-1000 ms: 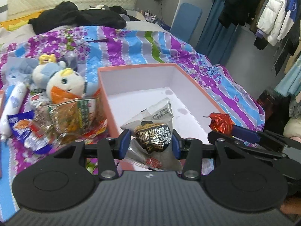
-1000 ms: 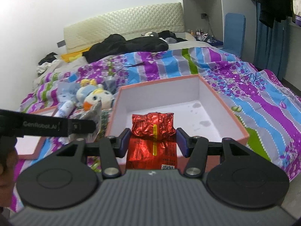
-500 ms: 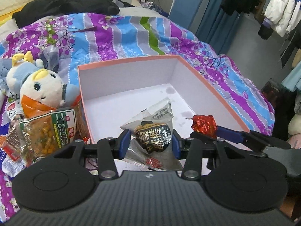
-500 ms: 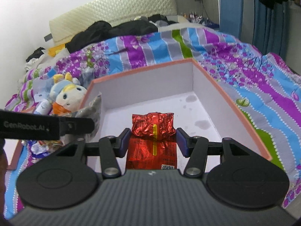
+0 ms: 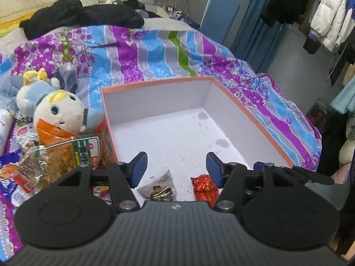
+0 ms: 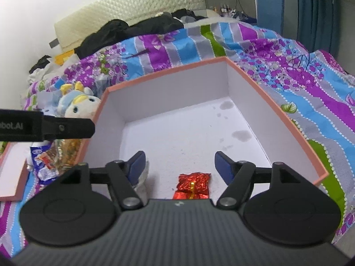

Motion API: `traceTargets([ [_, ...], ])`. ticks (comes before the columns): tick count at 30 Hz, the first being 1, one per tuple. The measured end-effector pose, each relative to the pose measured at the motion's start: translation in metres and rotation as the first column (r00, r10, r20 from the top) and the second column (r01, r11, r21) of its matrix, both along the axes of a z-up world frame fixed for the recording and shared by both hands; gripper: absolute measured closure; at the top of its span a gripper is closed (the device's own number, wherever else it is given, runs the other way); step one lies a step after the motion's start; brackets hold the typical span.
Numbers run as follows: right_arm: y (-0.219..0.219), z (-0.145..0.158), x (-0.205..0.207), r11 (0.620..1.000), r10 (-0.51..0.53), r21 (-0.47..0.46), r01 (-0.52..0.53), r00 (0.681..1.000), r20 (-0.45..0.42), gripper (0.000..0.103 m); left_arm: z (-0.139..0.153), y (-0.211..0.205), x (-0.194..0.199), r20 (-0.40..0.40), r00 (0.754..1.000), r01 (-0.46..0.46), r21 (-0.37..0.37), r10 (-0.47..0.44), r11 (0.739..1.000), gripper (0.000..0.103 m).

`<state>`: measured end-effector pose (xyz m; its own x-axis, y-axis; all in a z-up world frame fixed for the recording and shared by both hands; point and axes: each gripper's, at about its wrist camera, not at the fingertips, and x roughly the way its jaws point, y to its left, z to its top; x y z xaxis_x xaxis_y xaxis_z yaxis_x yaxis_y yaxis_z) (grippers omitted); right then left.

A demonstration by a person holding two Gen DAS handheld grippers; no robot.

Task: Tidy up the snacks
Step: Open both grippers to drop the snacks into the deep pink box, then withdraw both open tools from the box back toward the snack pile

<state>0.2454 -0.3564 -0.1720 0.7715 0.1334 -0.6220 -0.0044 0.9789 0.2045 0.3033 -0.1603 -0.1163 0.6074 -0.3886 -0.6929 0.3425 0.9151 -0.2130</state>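
Observation:
An orange-rimmed white box point(image 5: 235, 98) point(image 6: 275, 102) lies open on the bed. A clear triangular snack packet with a dark label point(image 5: 160, 191) and a red foil snack point(image 5: 203, 187) point(image 6: 193, 185) lie on the box floor at its near end. My left gripper point(image 5: 176, 167) hangs above them, its jaws opening, pads clear of the packet. My right gripper point(image 6: 179, 165) hovers over the red foil snack, jaws opening, nothing pressed between them. The left gripper's finger point(image 6: 66, 128) shows at the left of the right wrist view.
A pile of snack bags point(image 5: 60, 157) and a plush duck point(image 5: 58, 113) lie left of the box. The box lid point(image 6: 11, 177) rests further left. Black clothes point(image 5: 82, 16) lie at the head of the bed. Coats point(image 5: 328, 11) hang on the right.
Both grippers moved over the box and let go: the triangular packet and the red foil snack now lie on the box floor, and both sets of jaws stand wider.

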Motion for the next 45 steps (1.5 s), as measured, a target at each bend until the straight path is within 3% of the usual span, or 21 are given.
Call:
traceTargets([
  [13,0.031,0.054,-0.072,0.999,0.046,0.006,-0.047,0.992,0.118,0.032,0.061,0.048,-0.098,0.104,0.994,-0.039,-0.024,0.041,0.999,0.039],
  [22,0.054,0.077,-0.114,0.996,0.084,0.01,-0.087,0.98,0.183,0.032,0.083,0.086,-0.154,0.153,0.984,-0.086,-0.044,0.092,0.995,0.039],
  [32,0.079,0.075,-0.147,0.991,0.134,0.006,-0.137,0.973,0.19,0.032,0.079,0.115,-0.202,0.155,0.977,-0.14,-0.053,0.146,0.989,0.037],
  [45,0.109,0.061,-0.182,0.977,0.203,0.019,-0.21,0.961,0.188,0.032,0.056,0.138,-0.237,0.145,0.97,-0.19,-0.032,0.193,0.981,0.035],
])
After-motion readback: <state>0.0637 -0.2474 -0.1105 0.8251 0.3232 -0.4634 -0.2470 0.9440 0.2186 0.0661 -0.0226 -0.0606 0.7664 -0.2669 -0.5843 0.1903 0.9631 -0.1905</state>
